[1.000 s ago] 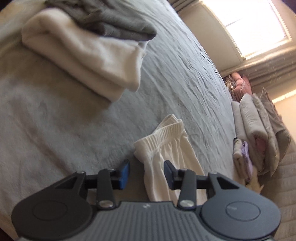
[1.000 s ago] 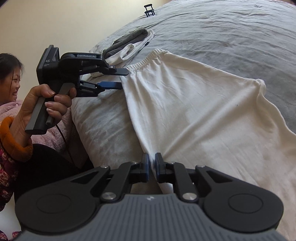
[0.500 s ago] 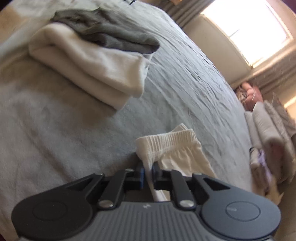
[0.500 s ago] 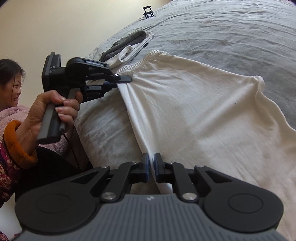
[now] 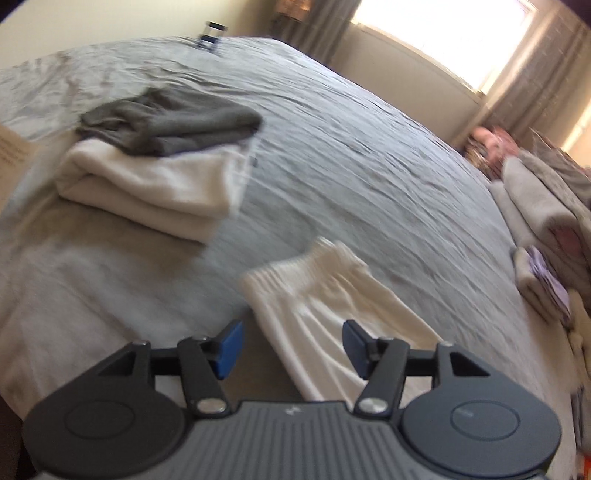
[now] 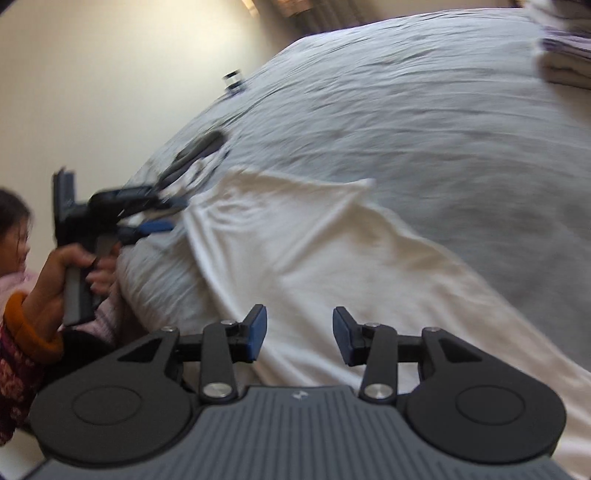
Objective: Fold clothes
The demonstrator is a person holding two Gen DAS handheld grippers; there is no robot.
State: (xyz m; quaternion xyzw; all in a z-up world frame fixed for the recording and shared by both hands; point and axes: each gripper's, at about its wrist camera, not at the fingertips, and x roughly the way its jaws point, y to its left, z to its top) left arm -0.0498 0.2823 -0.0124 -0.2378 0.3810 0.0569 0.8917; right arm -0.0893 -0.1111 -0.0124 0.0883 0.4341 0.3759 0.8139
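While the cream garment [image 6: 306, 258] is spread flat on the grey bed cover [image 6: 424, 110], the right gripper [image 6: 299, 338] is held just above its near edge, jaws having just been opening and parted with nothing pinched. The left gripper [image 5: 291, 347] is likewise spread, having just been opening, with the elastic waistband [image 5: 306, 266] seen just beyond its pads, untouched.

Bed [image 5: 369, 155]: grey cover, wrinkled — fills most of both views.
Window [image 5: 454, 33]: bright daylight at the far wall, grey curtains [image 5: 535, 85] hanging beside it.
Wall [image 6: 110, 74]: plain cream, behind the bed's far edge.
Small dark object [image 5: 211, 35]: at the bed's far edge — too blurred to identify.
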